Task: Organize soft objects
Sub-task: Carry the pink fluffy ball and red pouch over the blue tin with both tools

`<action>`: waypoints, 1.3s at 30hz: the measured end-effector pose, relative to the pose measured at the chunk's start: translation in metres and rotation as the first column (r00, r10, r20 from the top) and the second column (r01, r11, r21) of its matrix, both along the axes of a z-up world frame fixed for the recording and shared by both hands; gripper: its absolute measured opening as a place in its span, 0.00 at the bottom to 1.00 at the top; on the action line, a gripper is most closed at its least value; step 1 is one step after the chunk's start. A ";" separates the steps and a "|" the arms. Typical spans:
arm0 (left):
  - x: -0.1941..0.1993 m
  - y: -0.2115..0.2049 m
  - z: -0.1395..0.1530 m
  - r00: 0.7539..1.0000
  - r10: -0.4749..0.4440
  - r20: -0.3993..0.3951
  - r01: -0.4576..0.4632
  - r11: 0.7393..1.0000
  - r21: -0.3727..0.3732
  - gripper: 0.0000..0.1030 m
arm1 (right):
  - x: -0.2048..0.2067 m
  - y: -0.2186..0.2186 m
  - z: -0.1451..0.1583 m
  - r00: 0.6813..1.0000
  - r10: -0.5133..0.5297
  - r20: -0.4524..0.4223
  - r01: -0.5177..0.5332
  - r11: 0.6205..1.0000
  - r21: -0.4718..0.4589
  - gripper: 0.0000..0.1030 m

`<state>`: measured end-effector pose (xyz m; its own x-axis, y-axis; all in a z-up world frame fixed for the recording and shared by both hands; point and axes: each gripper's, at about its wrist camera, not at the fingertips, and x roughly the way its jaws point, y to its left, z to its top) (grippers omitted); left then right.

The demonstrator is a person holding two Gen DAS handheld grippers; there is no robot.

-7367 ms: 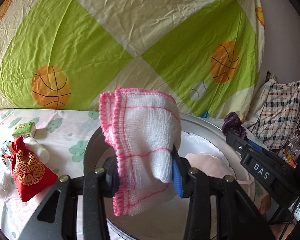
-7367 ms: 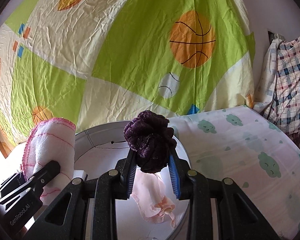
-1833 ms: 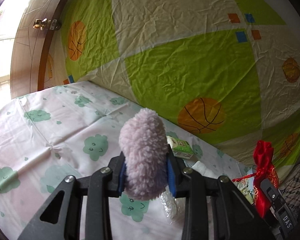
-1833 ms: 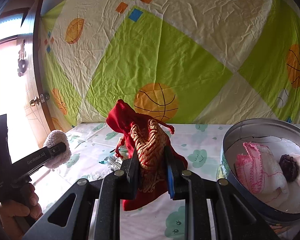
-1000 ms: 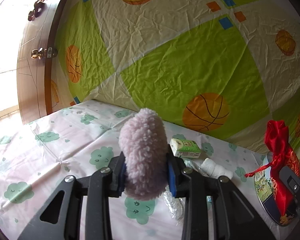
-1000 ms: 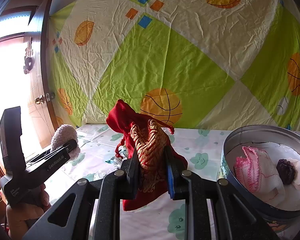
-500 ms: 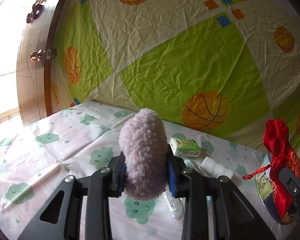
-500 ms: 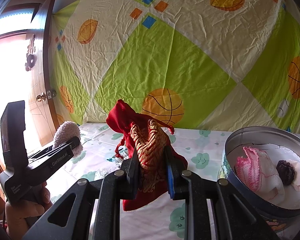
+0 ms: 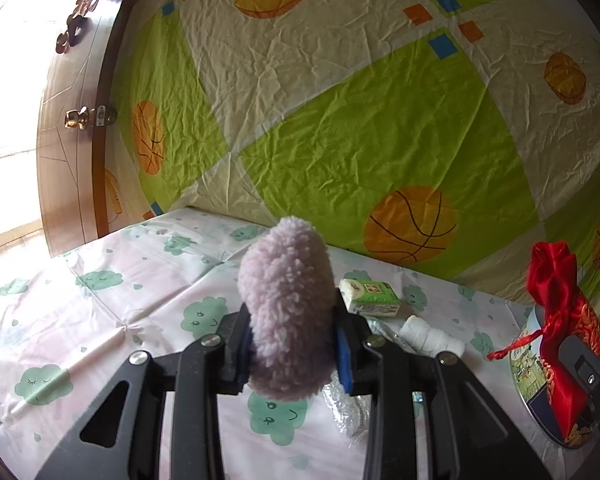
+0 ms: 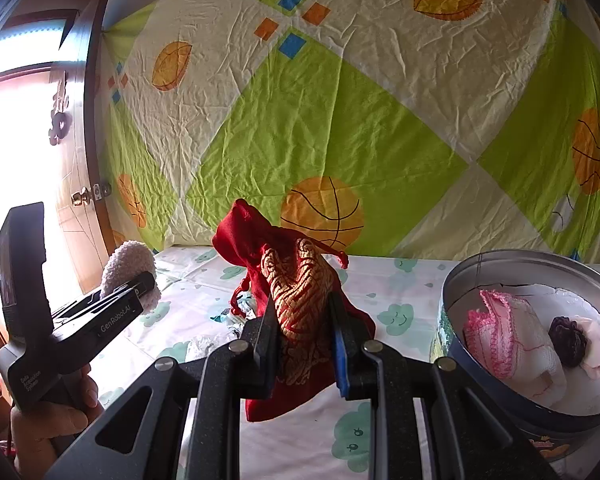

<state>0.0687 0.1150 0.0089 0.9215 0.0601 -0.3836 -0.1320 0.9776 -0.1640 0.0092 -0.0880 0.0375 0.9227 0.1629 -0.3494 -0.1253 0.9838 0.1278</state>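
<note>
Left gripper (image 9: 294, 346) fingers clamped on a fluffy lilac puff (image 9: 288, 308), held up off the tabletop (image 9: 100, 320), likely lifted for carrying to the tin. Right gripper (image 10: 302, 344) fingers closed on a red pouch (image 10: 296, 304) with gold embroidery, gripped mid-body, neck up, bottom hanging below the fingers; looks headed for the tin too. Tin (image 10: 500, 396) sits right of the pouch on the tabletop, already holding a pink-edged cloth (image 10: 508, 344), a dark purple ball (image 10: 566, 340) and a pale pink item (image 10: 598, 346). Behind the puff: crinkly plastic wrap (image 9: 350, 404), white roll (image 9: 430, 336), green pack (image 9: 370, 298), all untouched. Puff hides the left finger pads; wrap contents unclear; tin cut off at frame edge in both views. Ball-print sheet (image 9: 380, 120) backs the scene.
</note>
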 end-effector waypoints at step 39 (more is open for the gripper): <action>-0.027 -0.086 0.001 0.993 -0.114 -0.015 0.114 0.992 0.048 0.31 | -0.027 -0.049 0.013 0.995 -0.070 0.069 0.070 0.998 0.005 0.23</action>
